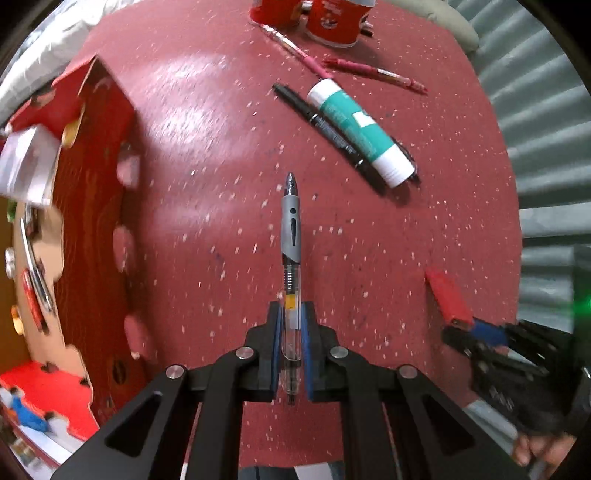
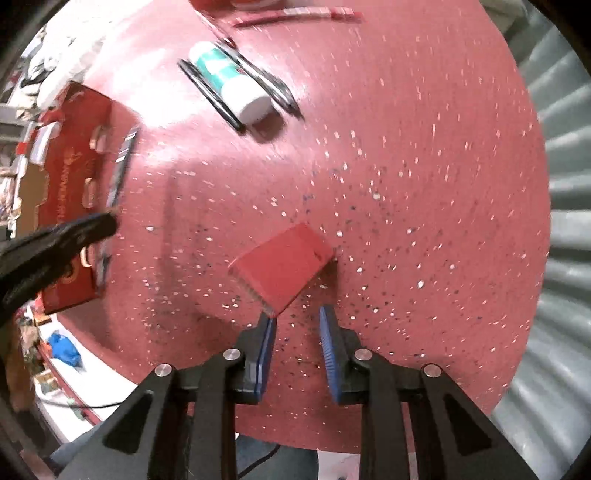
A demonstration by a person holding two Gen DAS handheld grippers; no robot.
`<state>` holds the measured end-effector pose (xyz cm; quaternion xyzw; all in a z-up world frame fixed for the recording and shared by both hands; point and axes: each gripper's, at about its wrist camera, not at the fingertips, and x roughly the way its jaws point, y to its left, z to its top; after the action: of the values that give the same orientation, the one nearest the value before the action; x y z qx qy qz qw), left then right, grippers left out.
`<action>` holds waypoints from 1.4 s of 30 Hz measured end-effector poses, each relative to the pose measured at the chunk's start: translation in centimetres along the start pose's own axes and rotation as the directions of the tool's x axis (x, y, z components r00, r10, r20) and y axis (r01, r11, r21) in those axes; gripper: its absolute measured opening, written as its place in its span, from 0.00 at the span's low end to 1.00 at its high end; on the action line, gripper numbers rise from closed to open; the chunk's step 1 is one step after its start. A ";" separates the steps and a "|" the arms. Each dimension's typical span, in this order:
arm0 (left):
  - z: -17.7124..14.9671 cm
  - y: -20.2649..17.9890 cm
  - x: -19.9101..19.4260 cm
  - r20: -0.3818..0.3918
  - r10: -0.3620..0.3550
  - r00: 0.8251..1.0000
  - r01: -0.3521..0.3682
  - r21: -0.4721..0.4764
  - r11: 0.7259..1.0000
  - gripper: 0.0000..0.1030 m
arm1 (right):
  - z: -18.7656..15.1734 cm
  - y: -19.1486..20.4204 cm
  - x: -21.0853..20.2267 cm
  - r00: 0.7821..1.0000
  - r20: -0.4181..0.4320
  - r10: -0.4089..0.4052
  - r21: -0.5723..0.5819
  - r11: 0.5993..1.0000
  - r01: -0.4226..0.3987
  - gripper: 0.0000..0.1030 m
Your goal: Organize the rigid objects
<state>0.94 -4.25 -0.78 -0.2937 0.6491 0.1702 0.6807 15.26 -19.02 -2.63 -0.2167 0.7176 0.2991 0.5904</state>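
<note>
My left gripper [image 1: 291, 314] is shut on a clear pen with a grey grip [image 1: 290, 229], which is lifted over the red speckled table [image 1: 207, 206] and points away from me. In the right wrist view the left gripper [image 2: 55, 247] is a dark blur at the left. A flat red block [image 2: 284, 266] lies just ahead of my right gripper [image 2: 297, 314], its near corner at the left fingertip. The blue pads stand apart with bare table between them. The left wrist view shows the red block [image 1: 448, 295] at my right gripper [image 1: 480, 332].
A teal and white glue stick [image 1: 360, 131] lies across black markers [image 1: 325, 125]. Two pink pens [image 1: 373, 72] and red cups [image 1: 336, 22] sit at the far edge. A red cardboard box [image 1: 85, 206] stands along the left. Grey corrugated sheeting [image 1: 546, 184] borders the right.
</note>
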 end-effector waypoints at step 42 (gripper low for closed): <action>-2.6 1.8 -3.5 0.005 -0.043 0.999 0.042 0.140 0.989 0.10 | 0.5 3.6 -1.9 1.000 0.022 -0.016 0.078 0.997 0.014 0.35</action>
<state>-2.56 -3.90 2.40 -0.2582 0.6503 0.1109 0.7058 13.64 -16.09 -0.17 -0.1954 0.7203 0.2688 0.6089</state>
